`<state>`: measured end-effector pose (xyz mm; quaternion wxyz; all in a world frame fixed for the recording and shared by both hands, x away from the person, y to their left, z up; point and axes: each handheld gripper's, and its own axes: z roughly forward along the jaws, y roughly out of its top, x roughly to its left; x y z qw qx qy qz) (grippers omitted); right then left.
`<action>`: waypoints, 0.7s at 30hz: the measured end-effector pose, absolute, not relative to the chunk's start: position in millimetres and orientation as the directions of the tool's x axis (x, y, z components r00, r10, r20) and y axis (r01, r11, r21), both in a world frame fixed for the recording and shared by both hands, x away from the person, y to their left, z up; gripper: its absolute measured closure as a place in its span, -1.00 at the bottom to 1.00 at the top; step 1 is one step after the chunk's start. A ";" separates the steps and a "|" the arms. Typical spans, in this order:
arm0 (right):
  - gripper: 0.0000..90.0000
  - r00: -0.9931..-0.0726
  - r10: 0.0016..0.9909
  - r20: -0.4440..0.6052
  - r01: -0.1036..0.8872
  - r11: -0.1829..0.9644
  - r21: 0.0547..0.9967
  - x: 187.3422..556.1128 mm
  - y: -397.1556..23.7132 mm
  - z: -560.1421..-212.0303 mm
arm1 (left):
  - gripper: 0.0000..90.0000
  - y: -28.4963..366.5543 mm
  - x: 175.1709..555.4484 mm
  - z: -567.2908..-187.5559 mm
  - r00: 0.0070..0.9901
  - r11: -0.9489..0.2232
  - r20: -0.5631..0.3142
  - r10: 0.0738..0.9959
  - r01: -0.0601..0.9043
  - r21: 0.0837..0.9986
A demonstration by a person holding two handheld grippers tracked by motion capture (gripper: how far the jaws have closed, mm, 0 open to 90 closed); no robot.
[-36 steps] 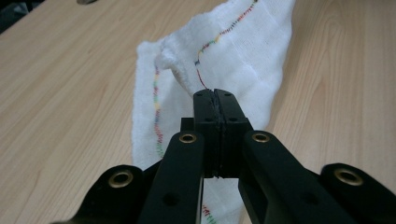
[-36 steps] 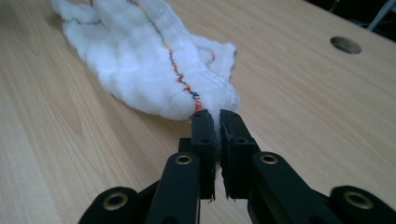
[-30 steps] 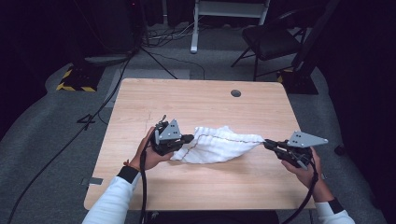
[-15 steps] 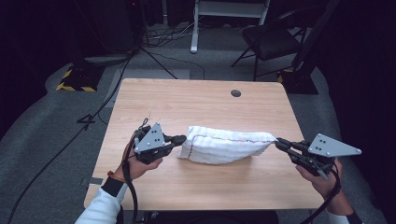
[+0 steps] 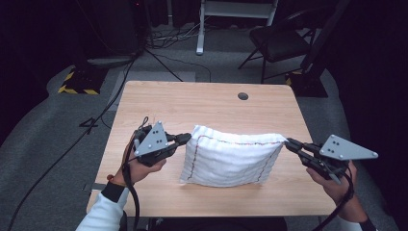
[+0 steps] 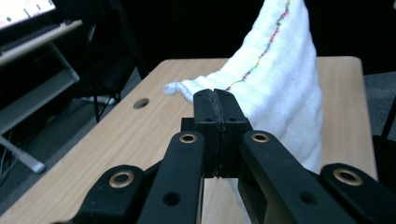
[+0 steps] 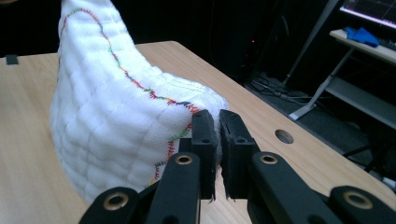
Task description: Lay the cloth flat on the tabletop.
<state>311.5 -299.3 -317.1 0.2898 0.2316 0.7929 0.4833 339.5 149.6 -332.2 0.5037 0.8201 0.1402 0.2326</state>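
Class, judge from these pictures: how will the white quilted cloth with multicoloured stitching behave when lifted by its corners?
The white quilted cloth with multicoloured stitching is probably floppy: it hangs and sags between the left claw and right claw. It is likely light, since pinched corners carry it. It seems unlikely to slip.

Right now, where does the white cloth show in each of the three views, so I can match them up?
High view: the white cloth hangs at the middle of the table, stretched between the left gripper and the right gripper.
Left gripper view: upper right, rising from the shut jaws.
Right gripper view: left half, its corner at the jaw tips.
Shared landmark: the round hole in the tabletop.
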 end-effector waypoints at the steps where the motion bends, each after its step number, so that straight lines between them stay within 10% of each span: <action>1: 0.89 -0.722 0.652 -0.233 0.099 0.430 0.897 318.6 -298.7 -319.4 | 0.98 148.1 347.1 -336.5 0.852 -0.462 0.235 0.469 0.010 0.887; 21: 0.89 -0.637 0.744 -0.202 0.317 0.492 0.811 484.0 -259.8 -371.5 | 0.97 128.4 498.1 -410.8 0.753 -0.493 0.109 0.649 0.307 0.814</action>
